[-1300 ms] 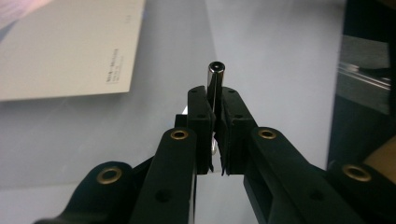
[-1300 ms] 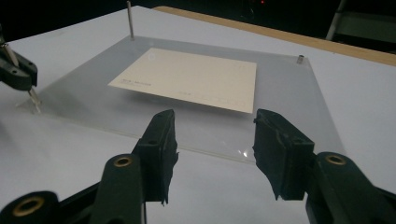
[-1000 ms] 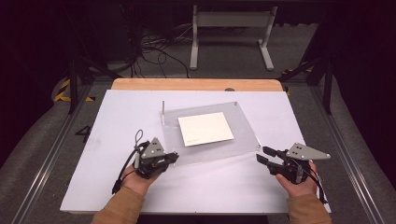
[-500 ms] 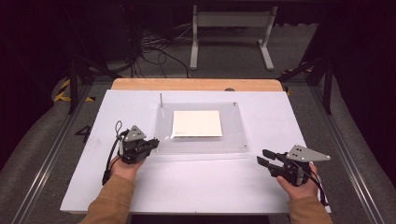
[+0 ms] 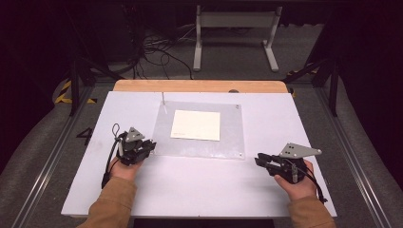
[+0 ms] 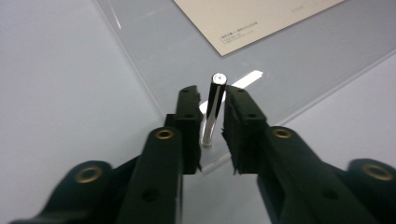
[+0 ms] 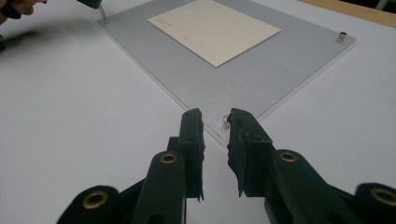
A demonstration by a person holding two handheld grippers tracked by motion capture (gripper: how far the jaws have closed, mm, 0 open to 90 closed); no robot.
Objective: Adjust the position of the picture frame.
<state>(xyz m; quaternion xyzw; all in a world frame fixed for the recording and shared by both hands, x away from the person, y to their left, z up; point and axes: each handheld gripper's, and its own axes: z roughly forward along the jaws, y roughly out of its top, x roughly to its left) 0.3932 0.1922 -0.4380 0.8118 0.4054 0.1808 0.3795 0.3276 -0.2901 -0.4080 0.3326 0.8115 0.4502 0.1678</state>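
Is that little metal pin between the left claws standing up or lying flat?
Upright. The metal pin rises on end from a corner of the clear sheet, between the left gripper jaws.

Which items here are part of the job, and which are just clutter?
In the job:
- clear acrylic sheet
- cream card lying on it
- metal pin at the sheet's corner, between the open left gripper jaws
- corner fitting ahead of the right gripper

Lying about:
- white board
- wooden table edge
- metal stand
- cables on the floor
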